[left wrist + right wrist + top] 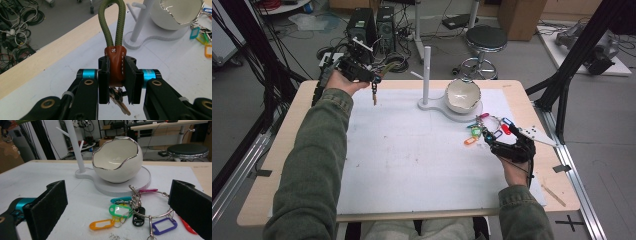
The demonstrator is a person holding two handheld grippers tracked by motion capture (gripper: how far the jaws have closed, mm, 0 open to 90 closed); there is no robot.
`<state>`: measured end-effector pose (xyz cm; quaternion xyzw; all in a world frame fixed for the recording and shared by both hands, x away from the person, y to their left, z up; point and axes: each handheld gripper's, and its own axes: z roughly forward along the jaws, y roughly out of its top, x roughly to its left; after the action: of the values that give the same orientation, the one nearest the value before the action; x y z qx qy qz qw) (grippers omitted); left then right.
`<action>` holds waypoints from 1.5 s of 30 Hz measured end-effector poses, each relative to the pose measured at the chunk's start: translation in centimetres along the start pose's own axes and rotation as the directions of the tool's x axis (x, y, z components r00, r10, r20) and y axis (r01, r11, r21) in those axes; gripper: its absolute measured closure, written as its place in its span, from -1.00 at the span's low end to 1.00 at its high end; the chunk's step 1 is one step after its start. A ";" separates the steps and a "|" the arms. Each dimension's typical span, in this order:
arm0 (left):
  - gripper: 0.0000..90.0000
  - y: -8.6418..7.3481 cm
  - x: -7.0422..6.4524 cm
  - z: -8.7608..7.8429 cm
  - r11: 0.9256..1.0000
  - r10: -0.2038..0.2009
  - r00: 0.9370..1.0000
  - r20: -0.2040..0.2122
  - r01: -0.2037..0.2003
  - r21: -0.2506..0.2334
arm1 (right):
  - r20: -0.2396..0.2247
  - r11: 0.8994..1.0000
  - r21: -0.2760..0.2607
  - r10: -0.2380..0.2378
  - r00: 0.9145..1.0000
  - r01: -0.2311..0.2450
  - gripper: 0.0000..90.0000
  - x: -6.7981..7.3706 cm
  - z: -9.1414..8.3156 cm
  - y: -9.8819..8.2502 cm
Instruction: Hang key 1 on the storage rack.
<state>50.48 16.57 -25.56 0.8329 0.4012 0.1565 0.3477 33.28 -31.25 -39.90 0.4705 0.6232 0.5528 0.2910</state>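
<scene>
though clamped, keychain [115, 65] between left tongs [117, 83]

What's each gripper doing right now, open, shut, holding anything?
Left gripper: shut on the brown leather keychain with its green cord loop.
Right gripper: open, holding nothing, jaws either side of the key-tag ring.

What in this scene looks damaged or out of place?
The white bowl on the stand's base has a jagged, silver-edged rim like a cracked eggshell; it looks like a design, not damage. The ring of coloured key tags lies loose on the white mat beside the base. Nothing looks spilled.
</scene>
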 end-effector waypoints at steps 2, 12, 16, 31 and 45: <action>0.67 0.1 -0.1 0.2 1.000 -0.001 1.000 0.001 0.001 0.000 | 0.002 1.000 -0.003 -0.004 1.000 0.004 -0.97 -0.1 0.0 0.0; 0.67 0.4 -0.3 1.4 0.999 -0.003 1.000 0.016 0.003 -0.052 | 0.001 1.000 -0.004 -0.002 1.000 0.002 -0.97 -0.1 0.0 0.0; 0.67 0.5 -0.5 2.1 0.999 -0.001 1.000 0.023 0.003 -0.053 | 0.000 1.000 -0.001 0.000 1.000 0.000 -0.97 -0.1 0.0 0.0; 0.67 0.9 -1.7 4.7 0.998 0.021 0.999 0.035 -0.019 -0.058 | 0.001 1.000 -0.001 0.000 1.000 0.000 -0.97 -0.2 0.0 -0.1; 0.66 1.0 -2.3 6.3 0.999 0.022 0.998 0.051 -0.020 -0.038 | 0.004 1.000 0.001 0.000 1.000 0.000 -0.97 -0.2 0.0 -0.1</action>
<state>52.96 11.48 -29.33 0.8340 0.3804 0.1460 0.3721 33.29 -31.45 -40.02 0.4718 0.6228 0.5516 0.2920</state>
